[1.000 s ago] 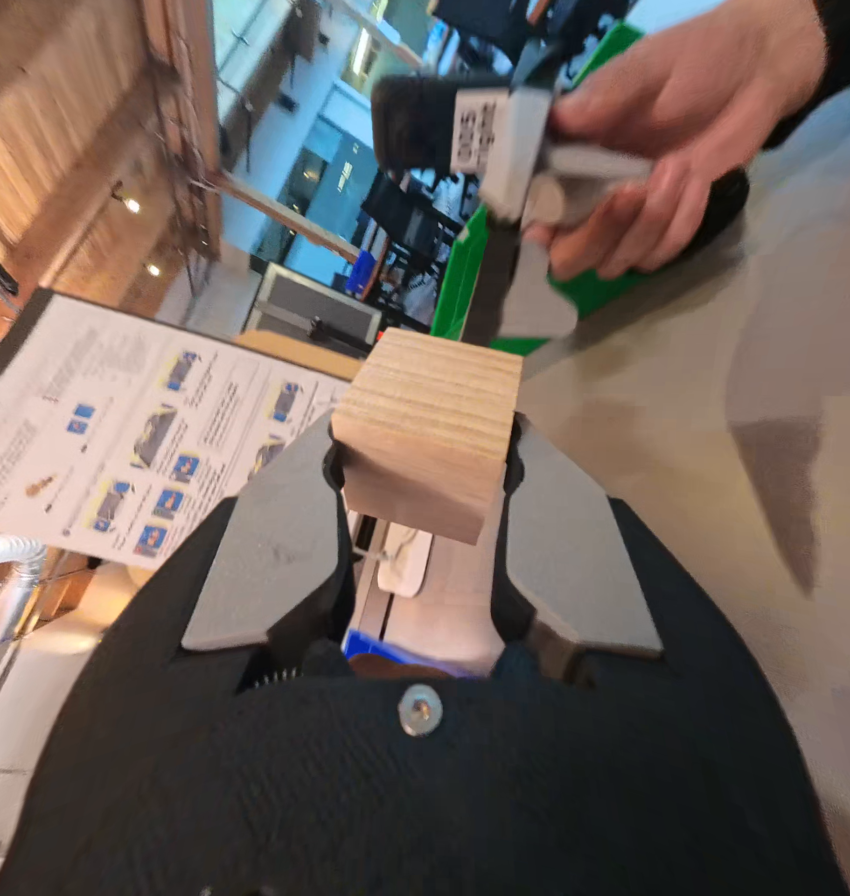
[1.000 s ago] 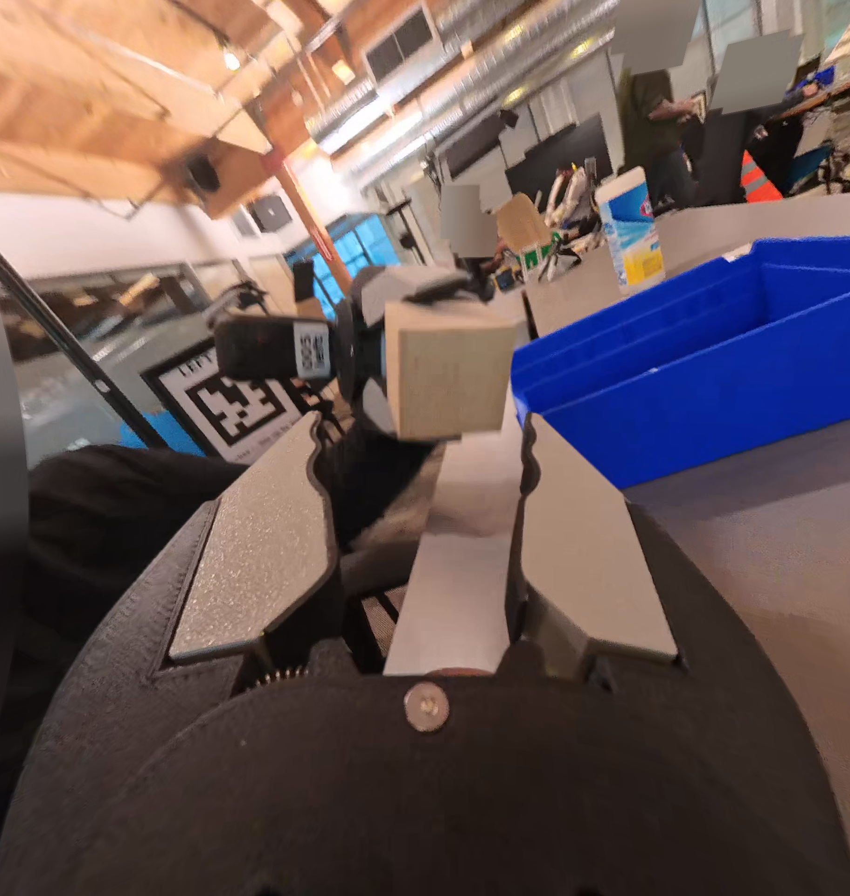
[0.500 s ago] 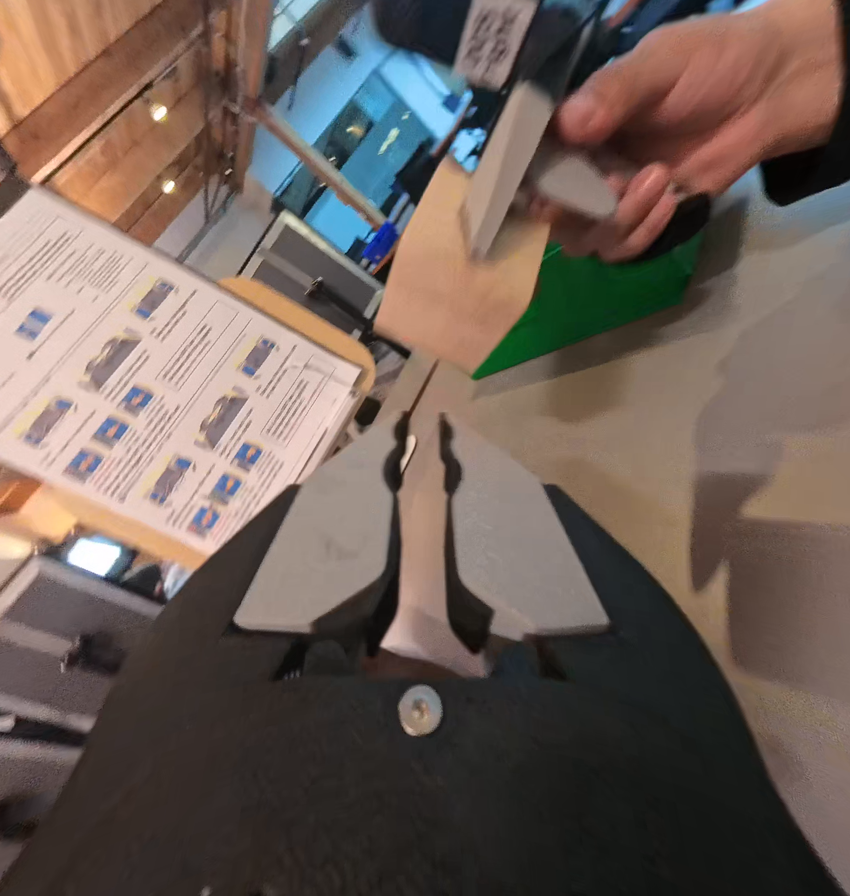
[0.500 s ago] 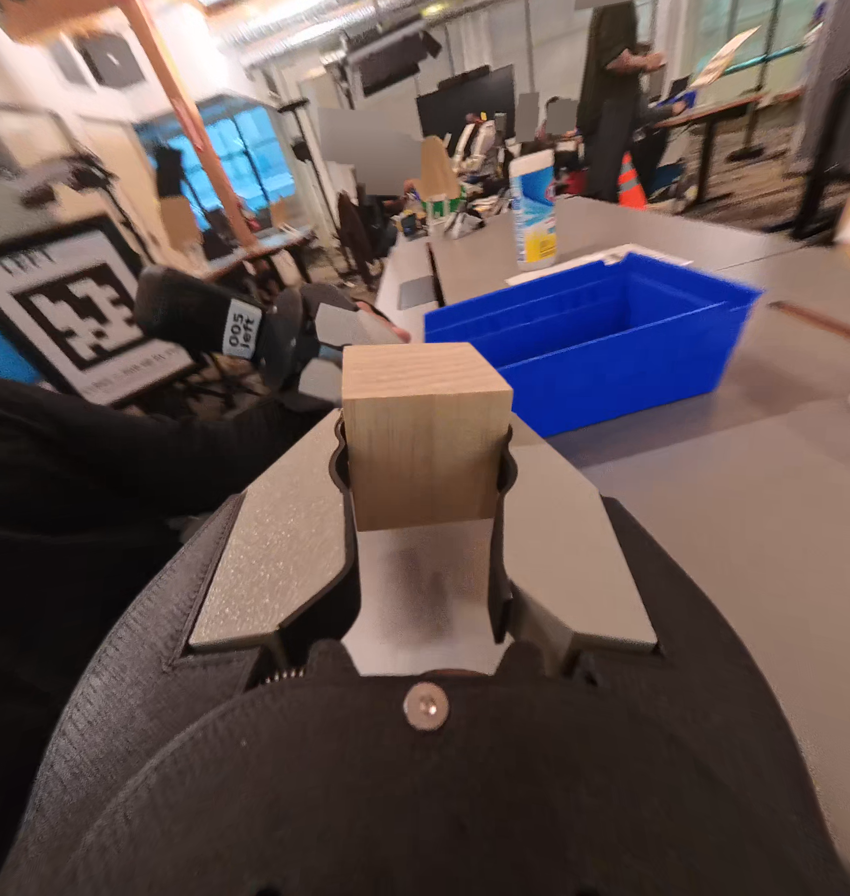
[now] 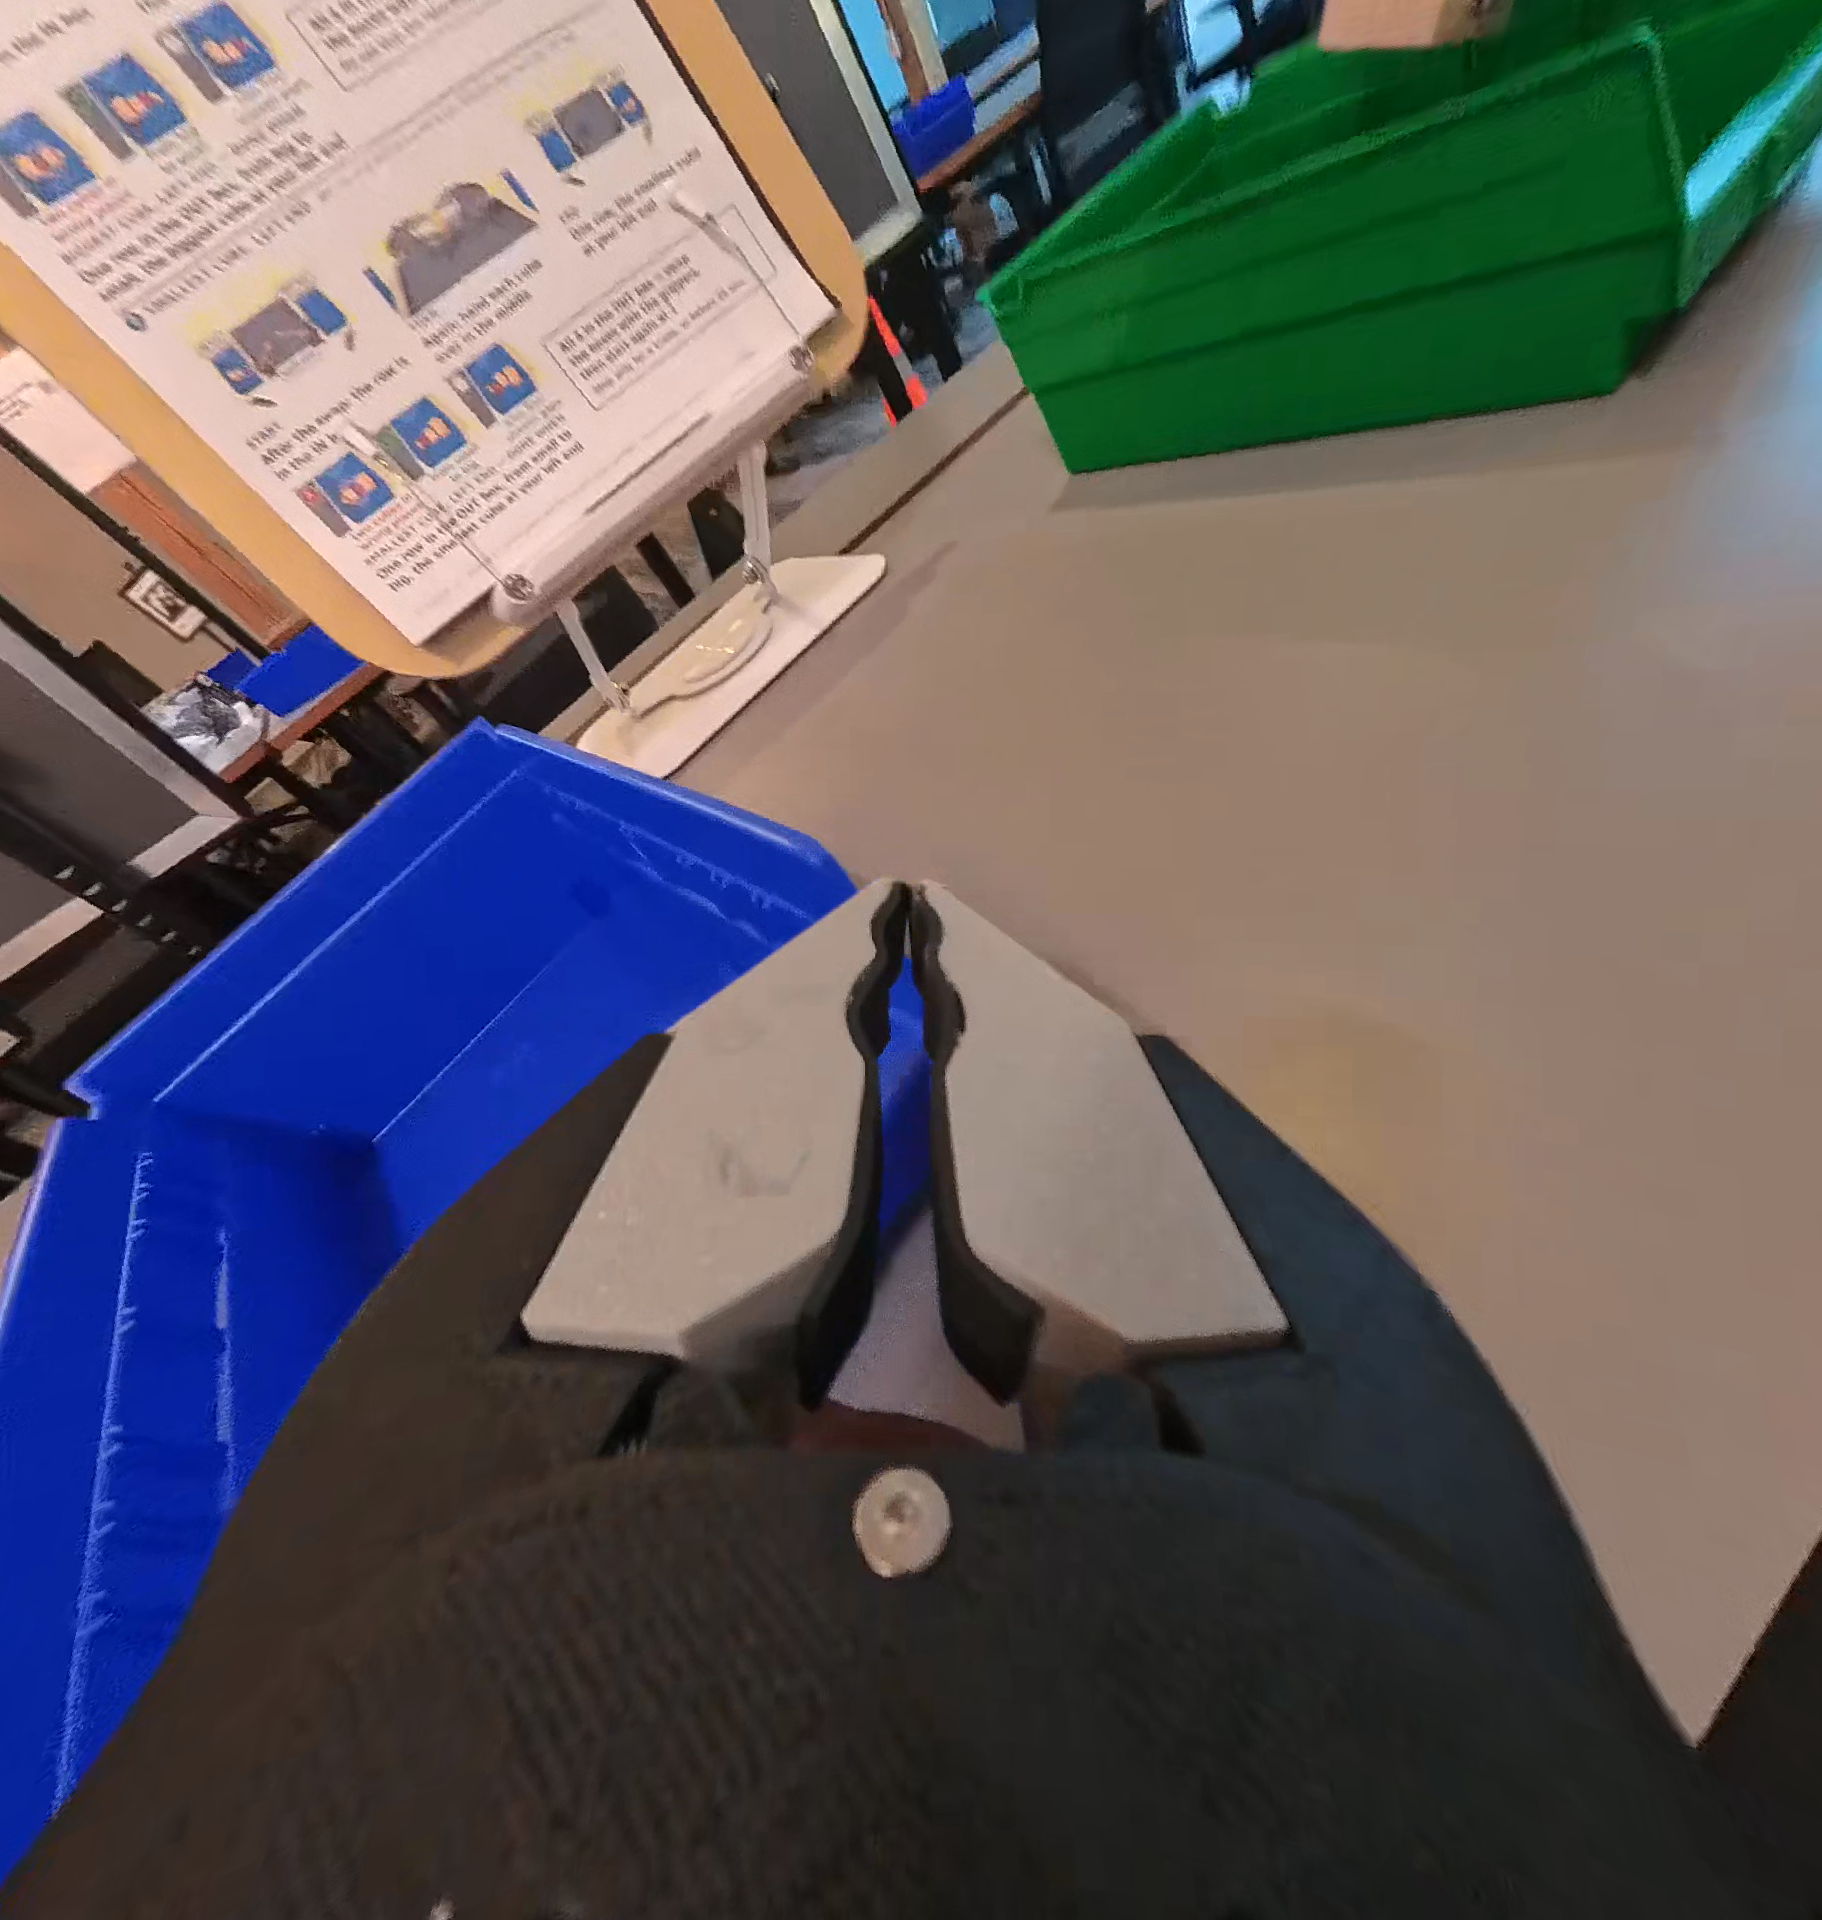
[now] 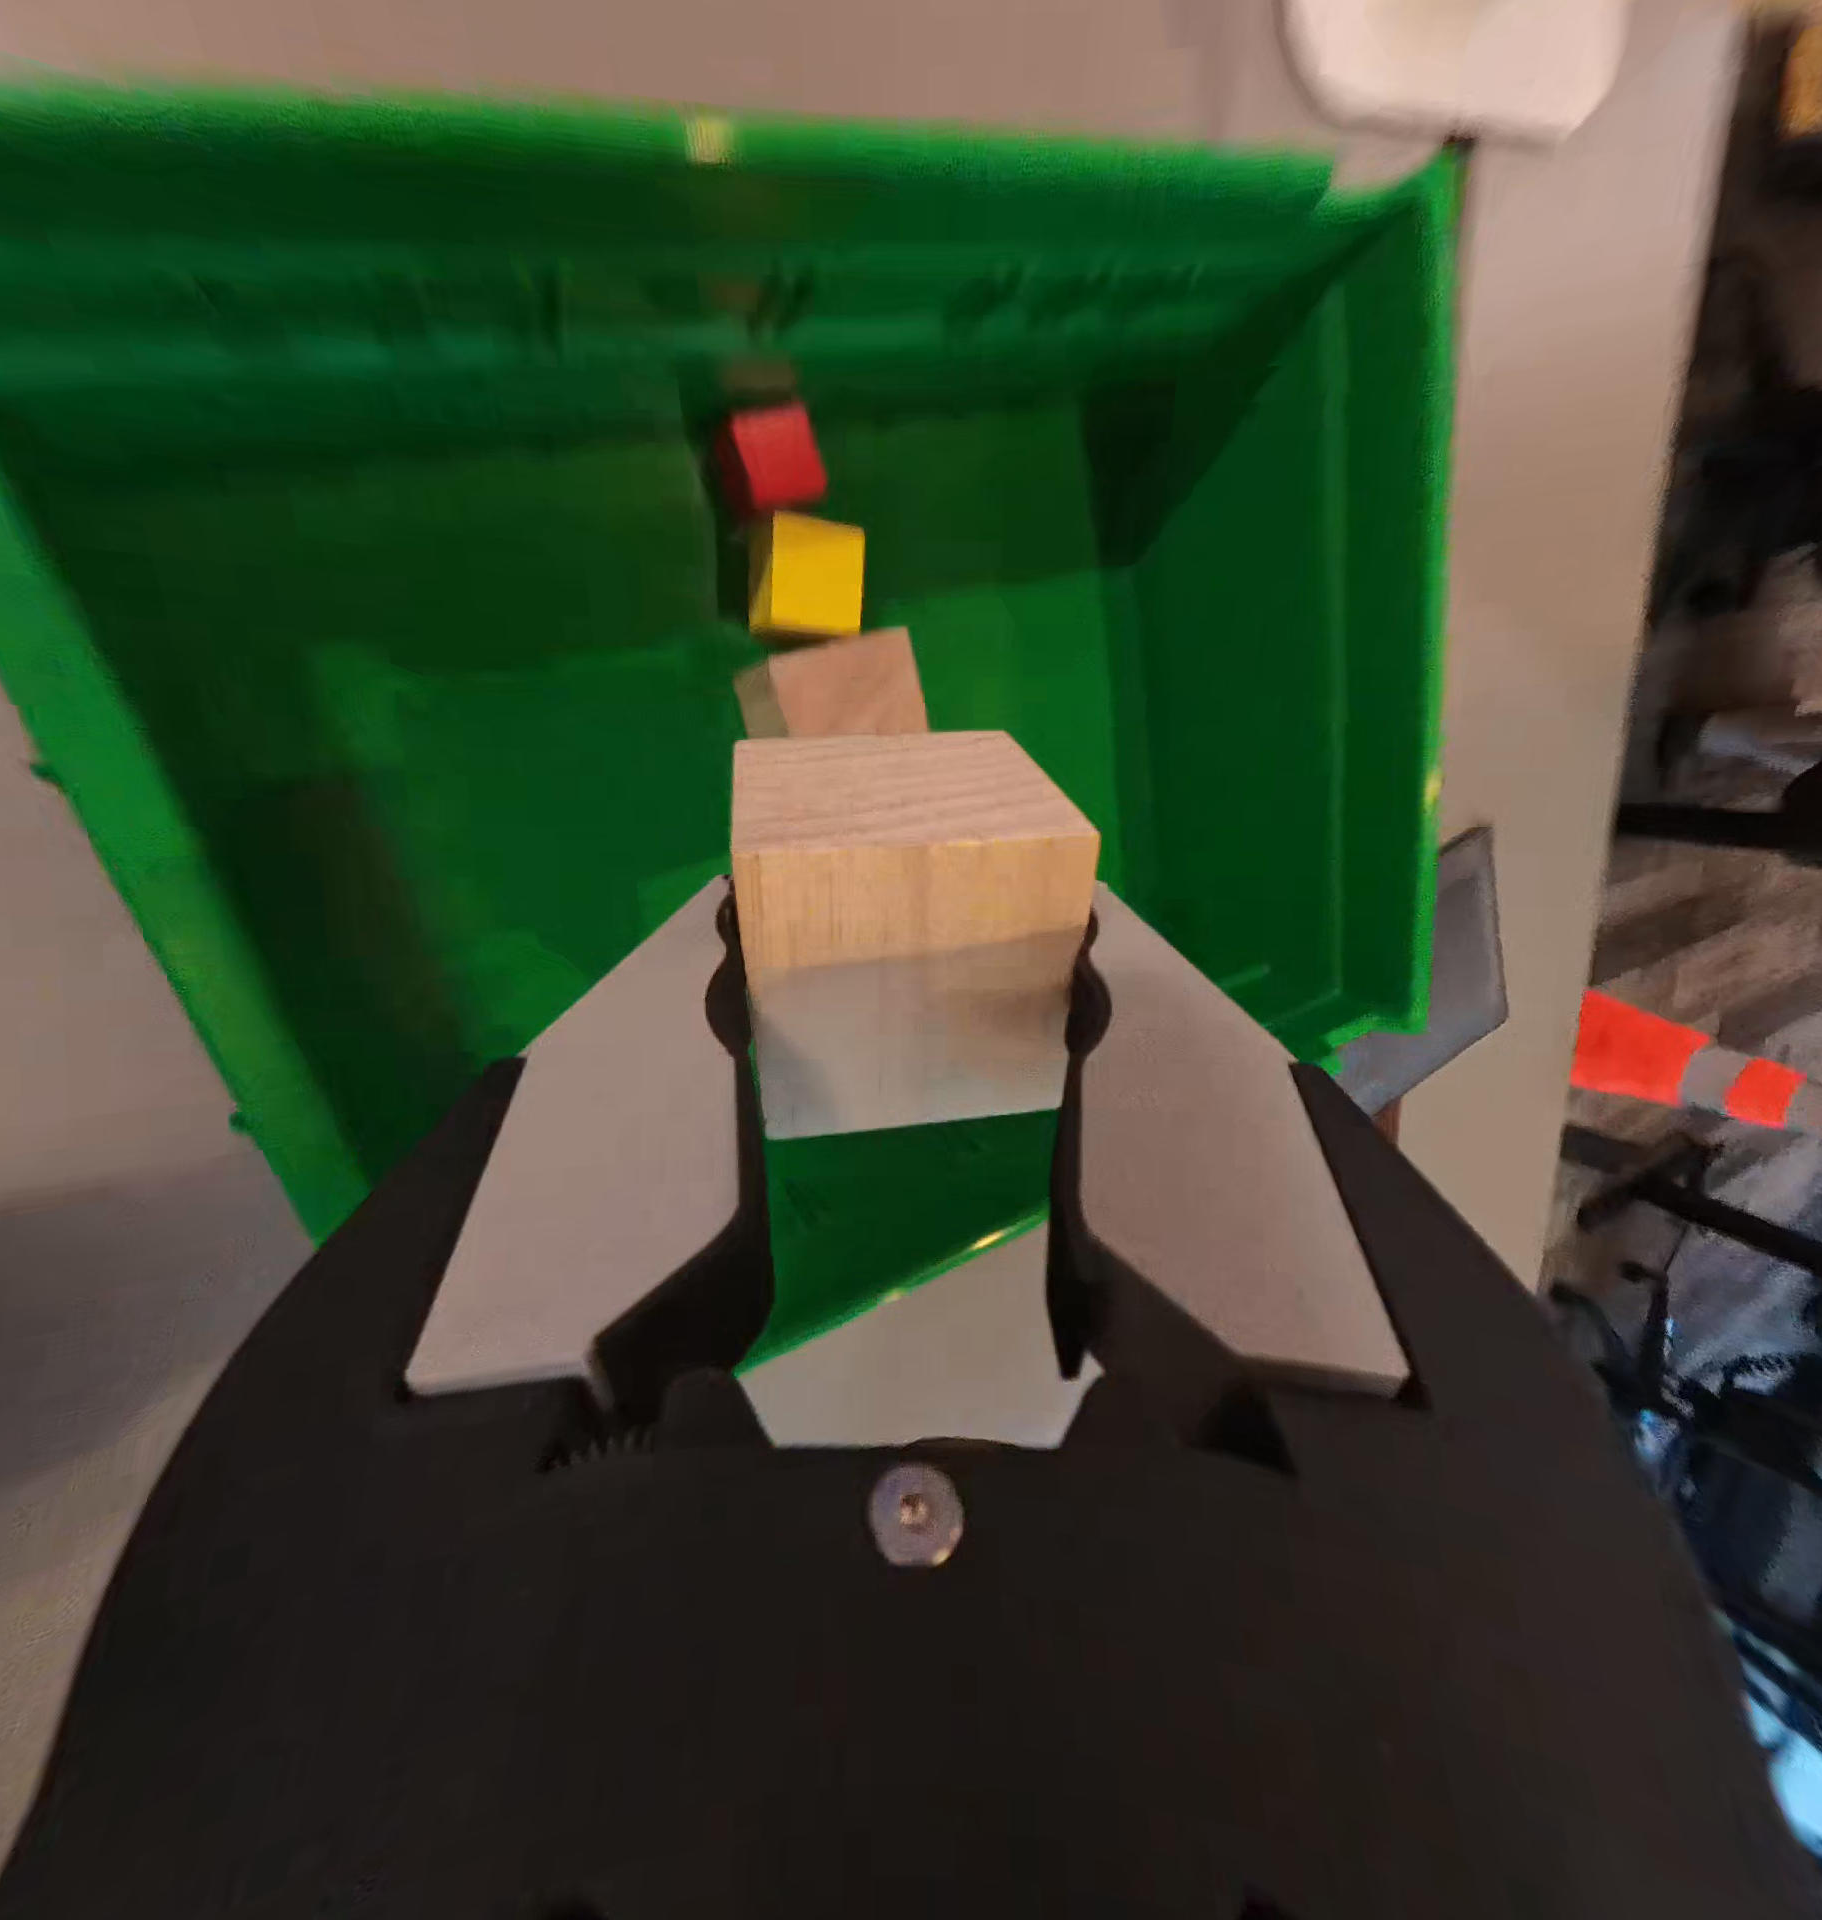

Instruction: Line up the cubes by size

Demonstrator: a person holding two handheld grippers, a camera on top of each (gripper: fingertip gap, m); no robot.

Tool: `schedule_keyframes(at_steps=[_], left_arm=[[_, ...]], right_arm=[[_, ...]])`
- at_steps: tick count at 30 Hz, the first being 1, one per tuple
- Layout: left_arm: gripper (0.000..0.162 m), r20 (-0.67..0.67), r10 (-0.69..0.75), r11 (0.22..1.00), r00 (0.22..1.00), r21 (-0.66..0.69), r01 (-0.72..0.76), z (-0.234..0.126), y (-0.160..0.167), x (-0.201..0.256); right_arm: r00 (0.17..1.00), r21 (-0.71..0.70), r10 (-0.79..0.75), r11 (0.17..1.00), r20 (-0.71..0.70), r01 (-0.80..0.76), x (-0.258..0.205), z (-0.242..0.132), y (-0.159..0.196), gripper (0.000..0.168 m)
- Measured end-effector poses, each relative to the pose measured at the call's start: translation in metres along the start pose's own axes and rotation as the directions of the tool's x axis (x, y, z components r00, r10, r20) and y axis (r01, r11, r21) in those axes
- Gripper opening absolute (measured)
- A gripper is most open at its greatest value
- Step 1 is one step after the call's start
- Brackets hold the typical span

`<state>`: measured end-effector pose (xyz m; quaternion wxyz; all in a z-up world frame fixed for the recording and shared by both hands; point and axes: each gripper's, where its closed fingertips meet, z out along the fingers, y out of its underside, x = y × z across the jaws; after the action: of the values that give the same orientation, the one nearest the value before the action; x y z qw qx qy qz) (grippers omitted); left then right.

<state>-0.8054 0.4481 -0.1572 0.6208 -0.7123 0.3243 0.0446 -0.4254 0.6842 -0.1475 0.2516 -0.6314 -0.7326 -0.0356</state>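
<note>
Left wrist view. Left gripper [image 5: 908, 902]: grey jaws pressed together at the tips, nothing between them, held above the grey counter [image 5: 1354, 831]. Blue bin [image 5: 387, 997]: just beside and partly under the jaws on their left, standing on the counter; what shows of its inside is bare. Instruction sheet [image 5: 387, 270]: printed, with small pictures, on a white stand [image 5: 720, 644] at the counter's far edge, behind the blue bin. Green bin [image 5: 1385, 270]: far side of the counter, well apart from the blue bin. A pale wooden piece shows at the top edge above it, cut off by the frame.

Right wrist view. Right gripper [image 6: 912, 925]: jaws pinching a plain wooden cube [image 6: 912, 842] by two opposite faces, held level over the near part of the green bin [image 6: 367, 582]. On the bin floor, in a row running away from the held cube: a smaller wooden cube [image 6: 845, 686], tilted; a yellow cube [image 6: 808, 574]; a red cube [image 6: 772, 457], each smaller than the one before. Beyond the red cube the row is too blurred to tell. Counter [image 6: 76, 1195]: grey, visible left of the bin.
</note>
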Motion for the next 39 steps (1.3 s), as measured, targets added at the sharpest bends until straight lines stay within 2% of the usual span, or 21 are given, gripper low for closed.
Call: schedule_keyframes(at_steps=[4, 6, 12, 15, 19, 23, 25, 28, 30, 34, 39], left_arm=[[0.001, -0.007, 0.095, 0.994, 0.995, -0.061, -0.095, 0.004, 0.009, 0.011], [0.002, -0.024, 0.094, 0.993, 0.995, -0.071, -0.096, 0.005, 0.012, 0.015], [0.001, -0.058, 0.031, 0.995, 0.998, -0.097, -0.037, 0.011, 0.027, 0.021], [0.004, -0.081, 0.02, 0.994, 0.997, -0.101, -0.028, 0.015, 0.03, 0.025], [0.005, -0.147, -0.014, 0.998, 0.989, -0.061, 0.005, 0.013, 0.02, 0.038], [0.006, -0.151, -0.012, 0.997, 0.988, -0.077, 0.0, 0.011, 0.022, 0.039], [0.009, -0.165, -0.001, 0.996, 0.986, -0.087, -0.013, 0.009, 0.025, 0.042], [0.009, -0.174, 0.013, 0.995, 0.985, -0.098, -0.03, 0.008, 0.026, 0.046], [0.009, -0.175, 0.016, 0.994, 0.984, -0.108, -0.035, 0.008, 0.028, 0.047], [0.01, -0.178, 0.02, 0.993, 0.984, -0.115, -0.041, 0.007, 0.029, 0.049], [0.01, -0.184, 0.015, 0.992, 0.983, -0.118, -0.037, 0.001, 0.03, 0.05]], right_arm=[[0.995, -0.227, -0.059, 0.971, 0.085, 0.077, 0.004, 0.035, 0.037, 0.06], [0.99, -0.287, -0.085, 0.951, 0.114, 0.115, 0.006, 0.047, 0.049, 0.06], [0.969, -0.279, -0.125, 0.943, 0.213, 0.183, -0.007, 0.074, 0.049, 0.06], [0.97, -0.316, -0.098, 0.934, 0.224, 0.167, -0.008, 0.079, 0.058, 0.06], [0.978, -0.252, -0.034, 0.964, 0.203, 0.086, -0.004, 0.07, 0.053, 0.058], [0.987, -0.187, 0.022, 0.982, 0.157, 0.008, 0.006, 0.046, 0.042, 0.057], [0.99, -0.11, 0.039, 0.994, 0.132, -0.025, 0.013, 0.033, 0.025, 0.041], [0.998, 0.033, 0.042, 0.999, 0.036, -0.043, 0.03, 0.024, -0.016, 0.0], [0.999, 0.045, 0.044, 0.998, -0.006, -0.044, 0.035, 0.032, -0.036, 0.0], [1.0, -0.098, -0.003, 0.995, -0.001, 0.003, 0.028, 0.071, -0.049, 0.0], [0.998, -0.311, -0.051, 0.948, 0.038, 0.06, 0.023, 0.11, -0.031, 0.0]])
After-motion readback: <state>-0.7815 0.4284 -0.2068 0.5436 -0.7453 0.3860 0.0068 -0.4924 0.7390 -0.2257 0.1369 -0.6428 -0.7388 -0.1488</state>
